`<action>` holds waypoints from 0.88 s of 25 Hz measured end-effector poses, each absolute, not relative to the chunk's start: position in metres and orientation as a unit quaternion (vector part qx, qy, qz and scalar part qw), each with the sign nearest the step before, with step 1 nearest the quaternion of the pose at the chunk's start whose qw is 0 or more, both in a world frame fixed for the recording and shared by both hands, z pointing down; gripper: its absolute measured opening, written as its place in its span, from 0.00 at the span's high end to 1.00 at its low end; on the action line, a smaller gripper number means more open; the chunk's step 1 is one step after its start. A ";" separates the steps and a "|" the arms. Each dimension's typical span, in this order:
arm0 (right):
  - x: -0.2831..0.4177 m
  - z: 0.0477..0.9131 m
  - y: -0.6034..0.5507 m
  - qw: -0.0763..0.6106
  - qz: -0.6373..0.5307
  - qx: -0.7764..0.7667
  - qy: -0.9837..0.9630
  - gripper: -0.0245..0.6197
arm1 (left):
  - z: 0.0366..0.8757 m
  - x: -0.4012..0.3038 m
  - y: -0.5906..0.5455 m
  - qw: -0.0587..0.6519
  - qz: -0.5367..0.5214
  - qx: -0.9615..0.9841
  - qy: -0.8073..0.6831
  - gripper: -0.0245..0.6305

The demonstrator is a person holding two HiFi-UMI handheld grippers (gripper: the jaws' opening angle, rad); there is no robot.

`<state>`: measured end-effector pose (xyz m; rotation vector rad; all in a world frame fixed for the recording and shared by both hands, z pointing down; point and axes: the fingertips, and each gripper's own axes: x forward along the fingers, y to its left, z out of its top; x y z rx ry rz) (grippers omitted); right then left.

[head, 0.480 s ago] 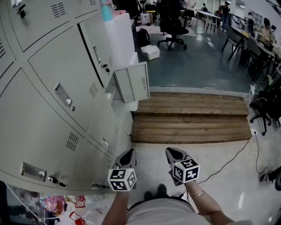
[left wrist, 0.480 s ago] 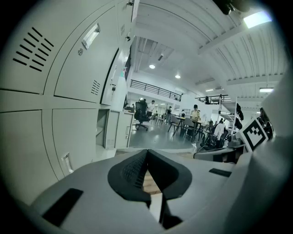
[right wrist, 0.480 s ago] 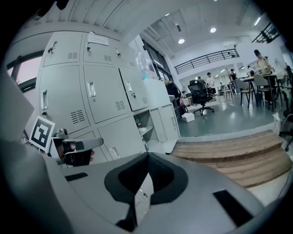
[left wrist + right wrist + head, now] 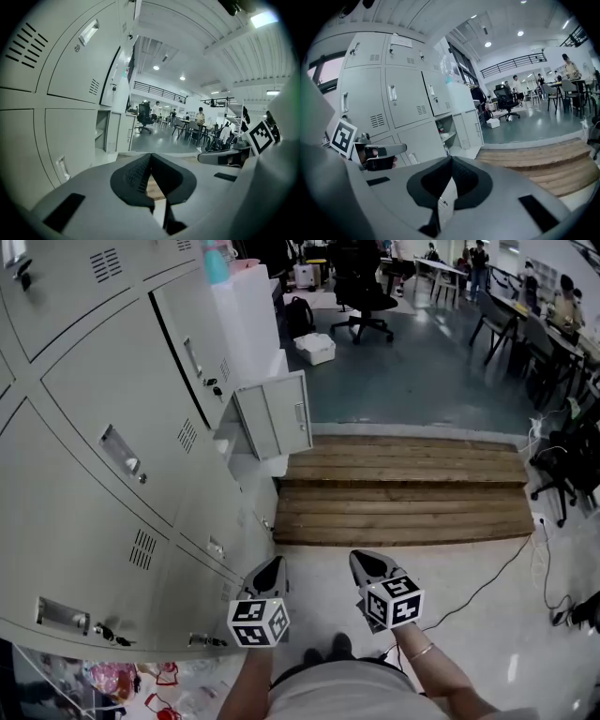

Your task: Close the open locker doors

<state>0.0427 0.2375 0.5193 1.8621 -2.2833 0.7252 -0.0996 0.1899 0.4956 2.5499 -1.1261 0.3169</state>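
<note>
A bank of grey lockers (image 4: 103, 446) fills the left of the head view. One low locker door (image 4: 277, 416) stands swung open, well ahead of me, beside its open compartment (image 4: 242, 442). The left gripper view shows that door (image 4: 124, 132) far off, as does the right gripper view, where the door (image 4: 472, 127) is also distant. My left gripper (image 4: 270, 570) and right gripper (image 4: 367, 563) hang side by side at the bottom, close to the lockers' foot. Both are shut with nothing between the jaws, as seen for the left gripper (image 4: 150, 155) and the right gripper (image 4: 451, 158) in their own views.
A low wooden step platform (image 4: 403, 488) lies ahead, with grey floor beyond. An office chair (image 4: 364, 292) and a white box (image 4: 316, 348) stand farther back. A black cable (image 4: 487, 577) crosses the floor at right, near dark chairs (image 4: 562, 474). Colourful clutter (image 4: 122, 679) lies bottom left.
The lockers and the open door have slid slightly left and up in the head view. Both grippers keep their places and stay shut.
</note>
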 end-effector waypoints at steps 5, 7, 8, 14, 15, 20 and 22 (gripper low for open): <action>0.058 0.515 0.233 0.028 0.234 0.617 -0.751 0.95 | 0.499 -0.090 0.189 0.167 0.115 0.894 -0.400 0.93; 0.067 0.514 0.229 0.021 0.236 0.620 -0.748 0.95 | 0.499 -0.086 0.188 0.167 0.115 0.893 -0.402 0.93; 0.070 0.514 0.228 0.017 0.238 0.621 -0.747 0.95 | 0.499 -0.084 0.188 0.166 0.115 0.893 -0.403 0.93; 0.078 0.515 0.217 0.000 0.253 0.600 -0.759 0.84 | 0.498 -0.077 0.182 0.161 0.116 0.891 -0.409 0.93; 0.079 0.515 0.213 -0.003 0.255 0.598 -0.760 0.82 | 0.499 -0.076 0.179 0.160 0.118 0.891 -0.409 0.93; 0.085 0.515 0.190 -0.011 0.263 0.593 -0.761 0.75 | 0.502 -0.072 0.157 0.160 0.123 0.889 -0.412 0.93; 0.088 0.518 0.177 -0.010 0.266 0.593 -0.760 0.74 | 0.504 -0.068 0.144 0.161 0.124 0.888 -0.412 0.93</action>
